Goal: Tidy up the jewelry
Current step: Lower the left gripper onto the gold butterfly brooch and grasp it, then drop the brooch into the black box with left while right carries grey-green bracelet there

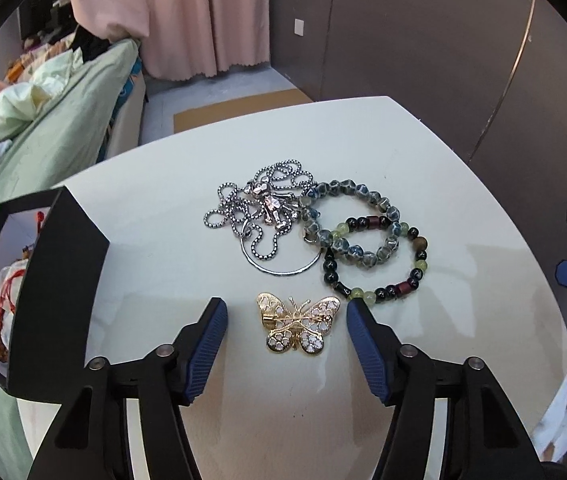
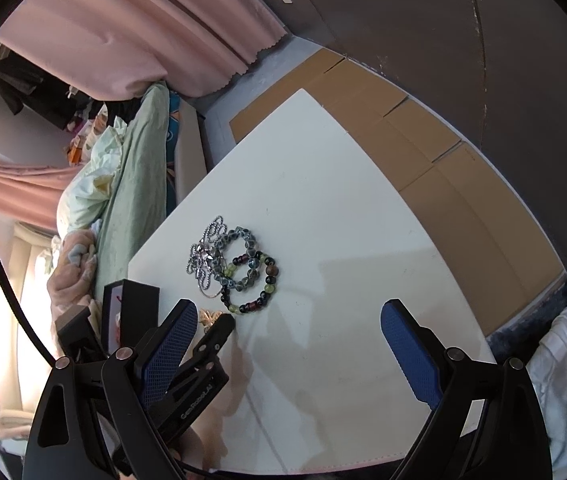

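Note:
A gold butterfly brooch (image 1: 297, 326) lies on the white table (image 1: 163, 240), between the open fingers of my left gripper (image 1: 286, 310), untouched. Beyond it lie a silver chain necklace with a ring pendant (image 1: 267, 212), a grey-blue bead bracelet (image 1: 353, 222) and a dark mixed-bead bracelet (image 1: 379, 264), overlapping. An open black jewelry box (image 1: 43, 280) at the left holds red-corded pieces. In the right wrist view my right gripper (image 2: 289, 318) is open and empty above the table (image 2: 363, 280), right of the left gripper (image 2: 203, 352); the bracelets (image 2: 249, 272) and box (image 2: 131, 312) show there.
A bed with green bedding (image 1: 63, 120) runs along the table's left side. Pink curtains (image 1: 203, 20) hang behind. Flat cardboard (image 2: 423, 152) lies on the floor past the table's far edge. A dark wall stands at the right.

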Demonstrator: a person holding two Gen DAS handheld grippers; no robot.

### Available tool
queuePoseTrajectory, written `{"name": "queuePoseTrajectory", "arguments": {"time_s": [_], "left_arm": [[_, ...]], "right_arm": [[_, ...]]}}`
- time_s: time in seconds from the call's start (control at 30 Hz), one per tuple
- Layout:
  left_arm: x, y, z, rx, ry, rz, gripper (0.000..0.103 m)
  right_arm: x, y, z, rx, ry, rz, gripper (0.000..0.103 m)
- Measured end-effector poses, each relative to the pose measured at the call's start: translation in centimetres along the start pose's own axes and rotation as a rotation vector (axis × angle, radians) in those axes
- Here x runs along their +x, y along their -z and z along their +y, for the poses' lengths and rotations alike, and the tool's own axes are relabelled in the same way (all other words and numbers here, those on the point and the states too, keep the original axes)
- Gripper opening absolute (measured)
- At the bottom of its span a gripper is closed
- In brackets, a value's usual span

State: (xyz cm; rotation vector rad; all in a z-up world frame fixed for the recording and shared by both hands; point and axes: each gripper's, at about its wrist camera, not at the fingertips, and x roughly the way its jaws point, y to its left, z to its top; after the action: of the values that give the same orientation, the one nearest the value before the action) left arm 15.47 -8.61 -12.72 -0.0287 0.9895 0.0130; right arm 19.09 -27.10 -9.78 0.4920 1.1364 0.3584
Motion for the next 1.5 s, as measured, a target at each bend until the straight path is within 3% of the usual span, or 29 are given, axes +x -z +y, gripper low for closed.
{"name": "queuePoseTrajectory", "arguments": {"time_s": [0.07, 0.23, 0.37, 0.53, 0.73, 1.1, 1.2, 1.27, 1.5], "left_arm": [[-0.1, 0.0, -0.1, 0.011, -0.006, -0.008, 0.043], [-0.3, -0.1, 0.4, -0.018, 0.033, 0.003, 0.043], [-1.1, -0.4, 1.3, -0.043, 0.038, -0.012, 0.043], [-2.5, -0.9, 2.8, -0.082, 0.052, -0.042, 0.043], [-4.3, -1.5, 5.4, -0.150, 0.053, -0.090, 0.043], [-7.5, -1.8, 9.6, -0.244, 0.059, -0.163, 0.043], [-8.3, -1.6, 10.6, -0.258, 0.055, -0.178, 0.043], [-8.8, -1.5, 11.4, -0.267, 0.051, -0.187, 0.043], [-10.0, -1.1, 14.3, -0.323, 0.029, -0.209, 0.043]], "right_arm": [[0.3, 0.0, 0.2, -0.008, 0.003, 0.005, 0.086], [1.7, -0.1, 0.4, 0.004, -0.015, 0.028, 0.072], [3.1, -0.7, 1.3, -0.004, -0.036, 0.031, 0.068], [5.1, -1.2, 2.3, -0.014, -0.047, 0.035, 0.051], [6.5, -1.6, 3.5, -0.045, -0.038, 0.005, 0.041], [9.1, -2.2, 4.9, -0.094, 0.050, -0.034, 0.035], [9.4, -2.1, 5.1, -0.103, 0.081, -0.044, 0.028], [9.5, -2.1, 5.3, -0.116, 0.107, -0.049, 0.015], [8.9, -2.0, 4.5, -0.040, 0.027, -0.044, 0.011]]}}
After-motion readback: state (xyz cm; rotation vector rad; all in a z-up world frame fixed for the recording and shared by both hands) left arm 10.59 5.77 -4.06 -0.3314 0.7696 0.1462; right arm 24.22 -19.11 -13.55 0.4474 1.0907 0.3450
